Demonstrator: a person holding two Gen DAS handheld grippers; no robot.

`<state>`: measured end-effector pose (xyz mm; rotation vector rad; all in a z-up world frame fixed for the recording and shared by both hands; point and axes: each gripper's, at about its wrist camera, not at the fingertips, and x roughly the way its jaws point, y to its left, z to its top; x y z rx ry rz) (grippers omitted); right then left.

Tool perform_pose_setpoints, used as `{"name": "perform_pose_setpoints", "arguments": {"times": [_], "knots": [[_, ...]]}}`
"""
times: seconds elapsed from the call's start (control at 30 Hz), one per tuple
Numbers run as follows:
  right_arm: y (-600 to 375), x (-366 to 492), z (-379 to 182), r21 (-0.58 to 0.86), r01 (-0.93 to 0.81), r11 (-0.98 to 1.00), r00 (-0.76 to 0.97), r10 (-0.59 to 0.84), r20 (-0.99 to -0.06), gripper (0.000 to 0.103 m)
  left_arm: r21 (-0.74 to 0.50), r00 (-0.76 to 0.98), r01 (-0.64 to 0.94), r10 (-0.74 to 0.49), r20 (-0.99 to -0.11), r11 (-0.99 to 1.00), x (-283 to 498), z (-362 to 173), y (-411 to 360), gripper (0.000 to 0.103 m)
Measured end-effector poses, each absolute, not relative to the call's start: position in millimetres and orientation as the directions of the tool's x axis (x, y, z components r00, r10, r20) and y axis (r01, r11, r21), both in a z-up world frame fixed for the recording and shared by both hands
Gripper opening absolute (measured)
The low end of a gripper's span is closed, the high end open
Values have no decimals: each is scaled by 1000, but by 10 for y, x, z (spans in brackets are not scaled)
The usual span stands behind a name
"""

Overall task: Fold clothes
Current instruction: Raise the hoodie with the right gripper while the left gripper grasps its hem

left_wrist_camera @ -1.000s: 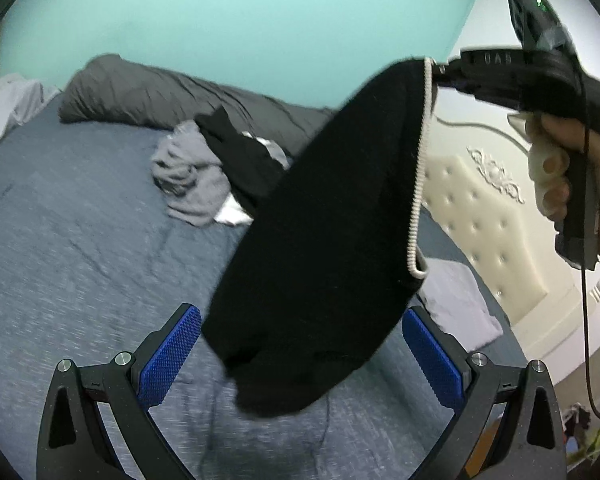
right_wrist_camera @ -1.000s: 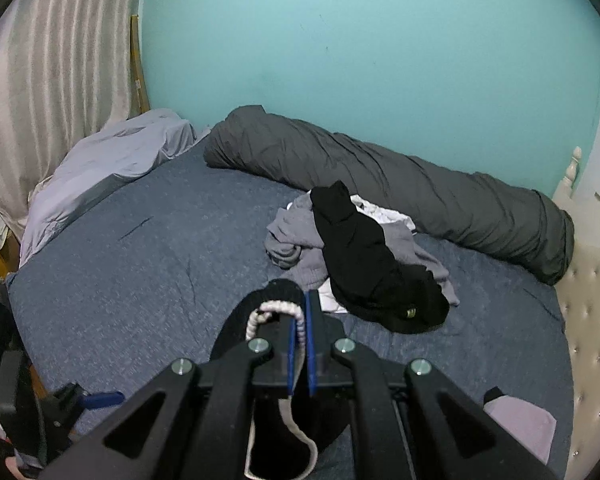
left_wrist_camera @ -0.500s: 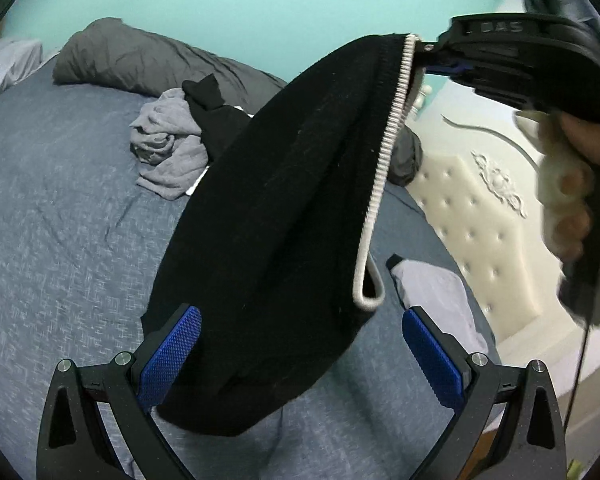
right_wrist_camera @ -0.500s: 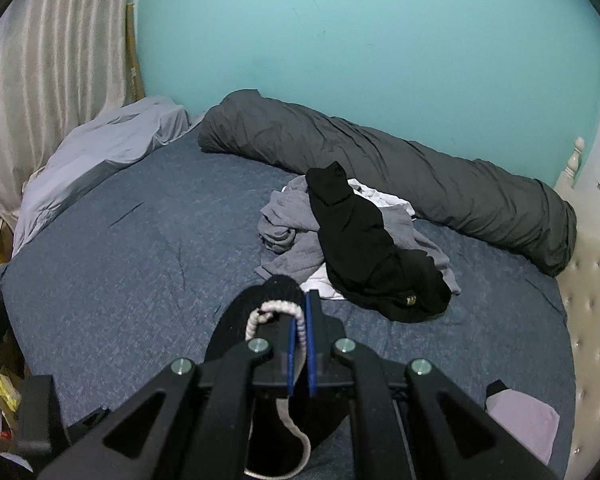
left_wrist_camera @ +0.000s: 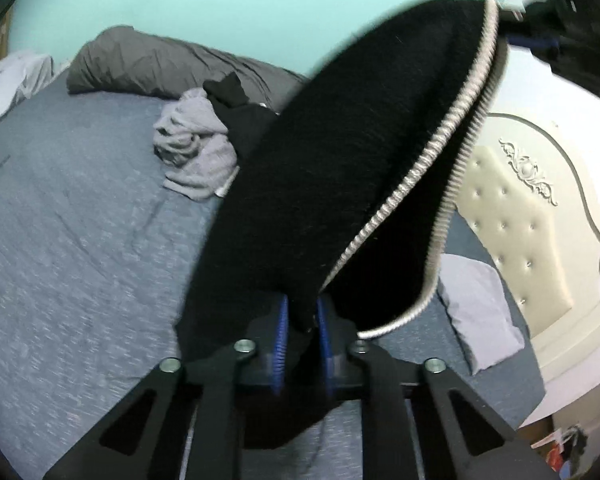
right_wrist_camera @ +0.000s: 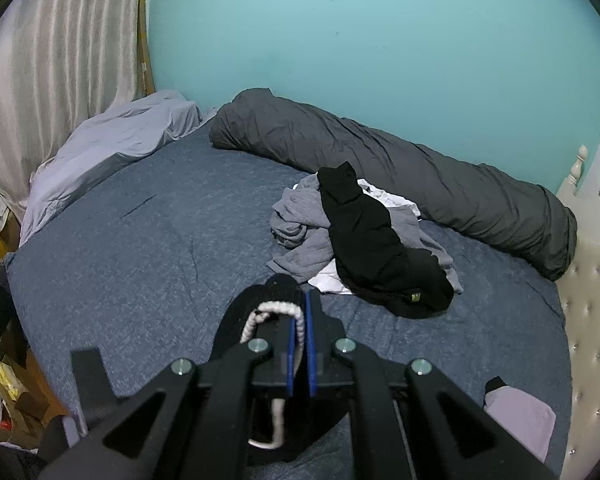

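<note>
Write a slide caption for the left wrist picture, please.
Left gripper has just closed on the black garment's lower end, above the bed.

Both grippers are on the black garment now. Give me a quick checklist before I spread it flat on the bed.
1. Left gripper grip: it has just closed on the black garment; fabric sits between the pads. Ok.
2. Right gripper grip: shut on the white-trimmed edge. Ok.
3. Garment clear of the bed: cannot tell; its lowest part is hidden behind the grippers.
4. Bare bed in front to lay it on: ok.
5. Clothes pile out of the way: ok, farther back near the grey bolster.
</note>
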<state>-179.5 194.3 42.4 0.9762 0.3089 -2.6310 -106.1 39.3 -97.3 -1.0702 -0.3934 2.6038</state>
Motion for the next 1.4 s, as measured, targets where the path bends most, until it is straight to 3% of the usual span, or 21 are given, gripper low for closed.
{"name": "perform_pose_setpoints", "arguments": {"times": [0.2, 0.37, 0.47, 0.53, 0.57, 0.6, 0.67, 0.7, 1.23, 1.27, 1.3, 1.33, 1.4], "knots": [[2107, -1707, 627, -44, 330, -943, -752, -234, -617, 4, -289, -720, -171, 320, -616, -942, -1081, -644, -1, 4], [2115, -1689, 767, -29, 312, -950, -753, -228, -617, 4, -359, -705, -213, 398, -587, -908, -917, -389, 37, 5], [2115, -1714, 749, -10, 302, -953, -732, -225, -643, 4, -382, -703, -220, 417, -576, -898, -831, -338, 188, 14], [2100, -1691, 719, -18, 301, -953, -725, -217, -654, 4, -397, -702, -224, 429, -568, -890, -779, -307, 289, 14], [2092, -1677, 704, -23, 301, -953, -723, -212, -658, 4, -403, -705, -214, 426, -566, -890, -749, -293, 322, 21], [2085, -1662, 690, -29, 301, -953, -720, -207, -662, 4, -411, -708, -207, 425, -563, -888, -728, -287, 346, 40], [2082, -1654, 666, -33, 294, -955, -717, -197, -669, 4, -441, -710, -225, 456, -537, -869, -627, -269, 438, 62], [2083, -1660, 657, -34, 292, -956, -715, -194, -671, 4, -447, -708, -236, 468, -530, -863, -578, -266, 496, 62], [1851, -1652, 561, -100, 306, -947, -705, -155, -692, 4, -507, -628, -77, 436, -645, -859, -983, -997, 884, 62], [1831, -1635, 557, -107, 312, -944, -706, -156, -691, 4, -508, -625, -84, 442, -644, -858, -1020, -1035, 875, 48], [1811, -1618, 553, -113, 318, -941, -708, -156, -689, 4, -499, -624, -91, 440, -646, -862, -1036, -1054, 868, 26], [1801, -1604, 550, -119, 323, -939, -711, -158, -685, 4, -488, -625, -98, 435, -648, -867, -1046, -1068, 859, 13], [1813, -1597, 551, -117, 320, -940, -718, -159, -677, 4, -475, -628, -112, 432, -647, -873, -1053, -1079, 826, 9]]}}
